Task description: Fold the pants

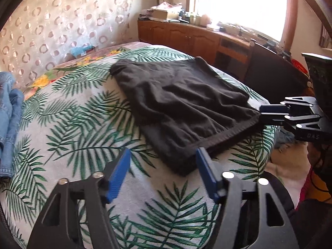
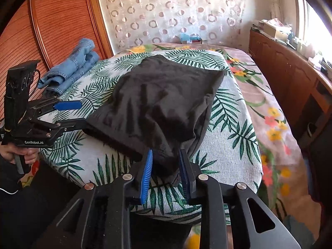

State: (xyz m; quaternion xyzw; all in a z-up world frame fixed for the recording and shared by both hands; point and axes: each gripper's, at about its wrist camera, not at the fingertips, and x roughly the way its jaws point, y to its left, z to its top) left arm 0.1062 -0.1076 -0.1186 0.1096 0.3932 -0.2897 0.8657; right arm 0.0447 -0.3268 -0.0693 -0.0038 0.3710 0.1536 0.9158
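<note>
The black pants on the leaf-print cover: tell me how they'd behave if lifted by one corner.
The black pants would probably flop and unfold: the cloth lies wrinkled and slack. They look light, sagging softly over the leaf-print cover. The ribbed waistband seems thicker, likely a firmer hold.

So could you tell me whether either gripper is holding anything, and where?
Neither: the left gripper is open beside the black pants; the right gripper's jaws straddle a corner without pressing.

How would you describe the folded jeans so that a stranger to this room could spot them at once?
Start at the bed with the palm-leaf cover. Black pants lie in its middle; look past them to the edge near the ribbed wooden doors. There lie the folded jeans, the only blue denim, stacked in layers.
</note>
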